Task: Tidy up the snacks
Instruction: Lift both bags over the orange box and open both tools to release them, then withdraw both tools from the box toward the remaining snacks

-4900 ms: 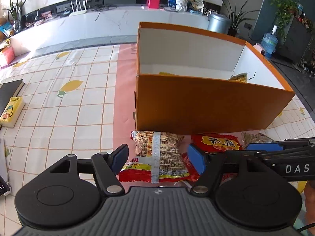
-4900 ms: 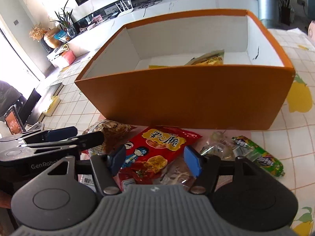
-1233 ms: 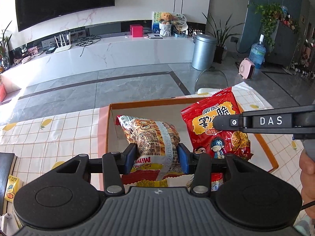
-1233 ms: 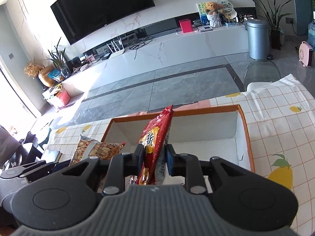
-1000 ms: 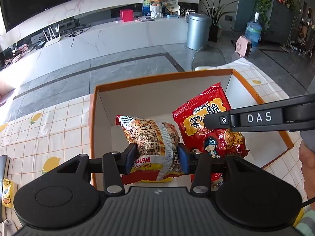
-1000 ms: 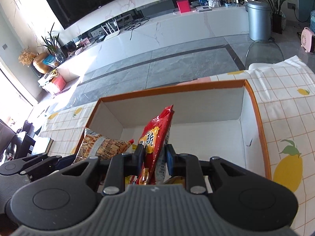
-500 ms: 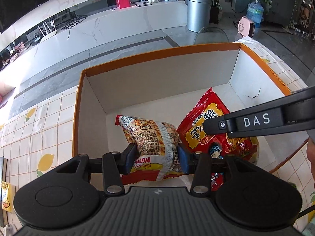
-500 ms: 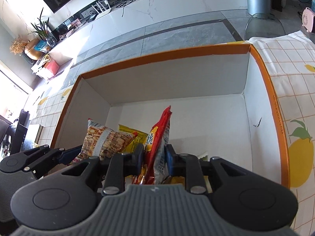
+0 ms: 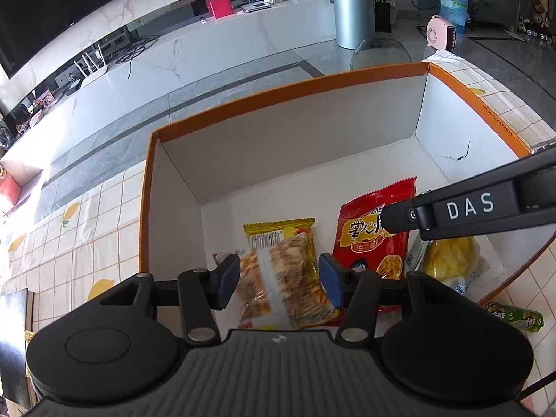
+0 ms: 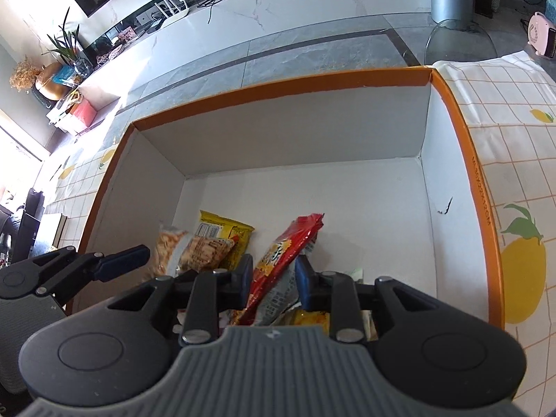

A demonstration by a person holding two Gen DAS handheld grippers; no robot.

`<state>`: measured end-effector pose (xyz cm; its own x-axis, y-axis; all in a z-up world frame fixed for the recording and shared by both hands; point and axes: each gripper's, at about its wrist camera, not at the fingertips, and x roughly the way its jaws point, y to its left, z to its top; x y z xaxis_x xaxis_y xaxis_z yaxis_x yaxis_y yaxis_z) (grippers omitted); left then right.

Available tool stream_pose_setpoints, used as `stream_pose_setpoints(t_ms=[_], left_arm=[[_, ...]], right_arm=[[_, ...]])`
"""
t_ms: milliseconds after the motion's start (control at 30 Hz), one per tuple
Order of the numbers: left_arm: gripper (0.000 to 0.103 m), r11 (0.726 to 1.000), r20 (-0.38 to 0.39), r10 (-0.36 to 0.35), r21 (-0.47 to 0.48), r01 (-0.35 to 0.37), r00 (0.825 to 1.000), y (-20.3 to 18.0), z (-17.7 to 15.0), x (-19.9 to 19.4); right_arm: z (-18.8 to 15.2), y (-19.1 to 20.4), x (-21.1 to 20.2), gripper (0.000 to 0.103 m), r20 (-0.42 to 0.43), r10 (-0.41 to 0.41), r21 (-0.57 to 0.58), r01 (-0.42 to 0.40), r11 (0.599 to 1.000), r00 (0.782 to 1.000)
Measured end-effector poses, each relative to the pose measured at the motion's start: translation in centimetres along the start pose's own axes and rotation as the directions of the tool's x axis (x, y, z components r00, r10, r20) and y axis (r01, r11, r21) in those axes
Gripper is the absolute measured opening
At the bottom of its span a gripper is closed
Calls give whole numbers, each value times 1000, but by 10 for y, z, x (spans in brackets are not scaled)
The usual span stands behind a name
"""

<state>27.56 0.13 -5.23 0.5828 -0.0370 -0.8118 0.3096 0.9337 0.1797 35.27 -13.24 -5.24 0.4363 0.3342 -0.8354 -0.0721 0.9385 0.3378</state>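
Left wrist view: my left gripper hangs over the near part of the orange box, its jaws opening. The tan noodle packet lies between the blue pads with a gap showing on each side, so I read it as released and dropping onto the yellow packet on the box floor. Its long axis runs away from me, along the fingers. To its right the red snack bag leans toward the far wall, with the right gripper's finger marked DAS crossing in front of it. A pale yellow packet lies at the box's right side, and a green sausage stick waits outside on the tablecloth.

Right wrist view: my right gripper is inside the same box, jaws just starting to open. The red snack bag stands on edge between the pads, tilted up and to the right. I judge the pads no longer clamp it, though contact at the left pad cannot be ruled out. The tan noodle packet sits to the left, nearer the left gripper.

Both bags lie directly below their own claws. I judge the coming move to be a straight lift out, clearing the near wall.
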Motion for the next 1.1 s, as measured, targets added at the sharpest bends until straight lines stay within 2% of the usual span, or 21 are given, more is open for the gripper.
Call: stream_pose_setpoints(t_ms=[233,500,600,933,1100], left_arm=[[77,1000,40,19,0,-20,999,-1,2,-18],[80,998,125,61,-27,-58,990,-5,-2,-54],[83,996,164,72,-61,-63,984,-4,-6,-72],[85,987,280,80,-154,-37,957,-2,-35,-128],[86,982,292,87,-187,-32,953,-5,-56,-143]], right_arm=[[0,3,-23,48,40,-32,-24,33,999,999],[-12,17,-68,58,140,-65,-95,79,992,988],[-22,19,-90,66,196,-65,-105,87,991,978],[-86,25,-152,75,350,-59,-141,115,983,935],[-129,28,-172,79,401,-77,-152,149,977,913]])
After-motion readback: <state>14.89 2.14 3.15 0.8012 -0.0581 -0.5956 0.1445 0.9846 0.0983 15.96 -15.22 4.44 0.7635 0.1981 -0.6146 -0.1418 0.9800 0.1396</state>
